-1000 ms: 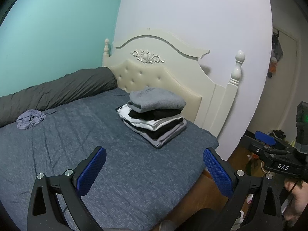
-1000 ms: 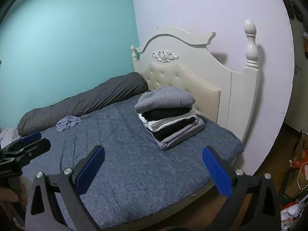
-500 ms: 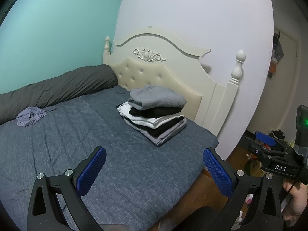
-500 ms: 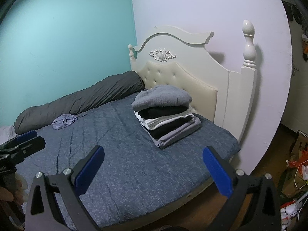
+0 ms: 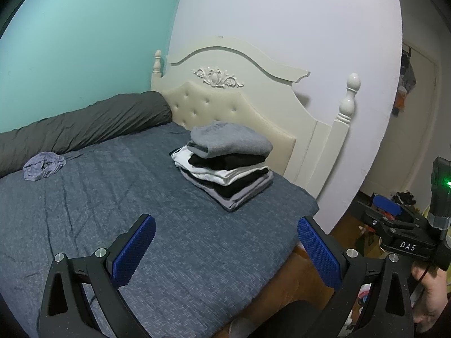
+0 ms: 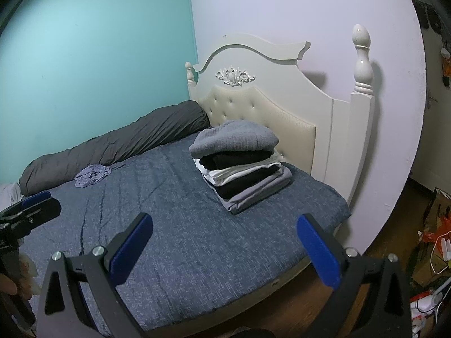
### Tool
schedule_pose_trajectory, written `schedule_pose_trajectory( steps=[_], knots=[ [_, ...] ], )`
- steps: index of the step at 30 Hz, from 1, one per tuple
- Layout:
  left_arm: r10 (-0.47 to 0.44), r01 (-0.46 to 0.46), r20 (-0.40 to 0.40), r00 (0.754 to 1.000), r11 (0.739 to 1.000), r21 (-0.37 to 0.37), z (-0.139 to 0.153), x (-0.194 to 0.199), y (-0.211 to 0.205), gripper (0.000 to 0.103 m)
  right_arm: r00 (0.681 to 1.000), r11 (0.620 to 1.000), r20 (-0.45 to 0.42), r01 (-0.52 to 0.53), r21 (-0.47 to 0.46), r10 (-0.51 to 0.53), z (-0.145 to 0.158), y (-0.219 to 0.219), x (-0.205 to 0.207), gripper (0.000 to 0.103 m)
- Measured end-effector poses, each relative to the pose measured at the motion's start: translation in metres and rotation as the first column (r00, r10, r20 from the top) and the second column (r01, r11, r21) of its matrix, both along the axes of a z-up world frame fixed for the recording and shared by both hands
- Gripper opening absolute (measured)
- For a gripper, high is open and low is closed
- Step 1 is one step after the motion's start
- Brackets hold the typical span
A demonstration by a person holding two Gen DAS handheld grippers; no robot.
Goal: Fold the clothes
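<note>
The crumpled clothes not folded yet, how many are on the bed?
1. A crumpled bluish-grey garment lies on the bed beside the rolled grey duvet, far from the folded stack. More may be out of view.

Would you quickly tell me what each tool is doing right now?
Left tool: open, holding nothing, above the bed.
Right tool: open, holding nothing, above the same bed.

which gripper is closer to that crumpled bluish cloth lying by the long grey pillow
Left, I'd judge. The crumpled cloth lies far across the bed, toward the left gripper's side; the right gripper hangs over the bed edge further from it. Both are open and empty.
</note>
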State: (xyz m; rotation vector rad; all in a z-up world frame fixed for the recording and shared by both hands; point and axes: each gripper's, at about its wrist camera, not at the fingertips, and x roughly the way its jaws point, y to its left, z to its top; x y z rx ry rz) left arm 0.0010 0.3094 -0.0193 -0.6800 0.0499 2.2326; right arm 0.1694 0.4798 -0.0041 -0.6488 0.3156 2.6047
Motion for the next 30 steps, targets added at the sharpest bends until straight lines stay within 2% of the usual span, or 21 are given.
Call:
schedule_pose_trajectory(
  steps=[30],
  knots=[
    [-0.01, 0.01, -0.002, 1.0, 1.0, -0.019, -0.0074, -0.0015, 0.0048, 0.103, 1.0, 1.0, 0.002, -0.01, -0.014, 0.01, -0.0037, 0.0014, -0.0012, 0.103]
  ],
)
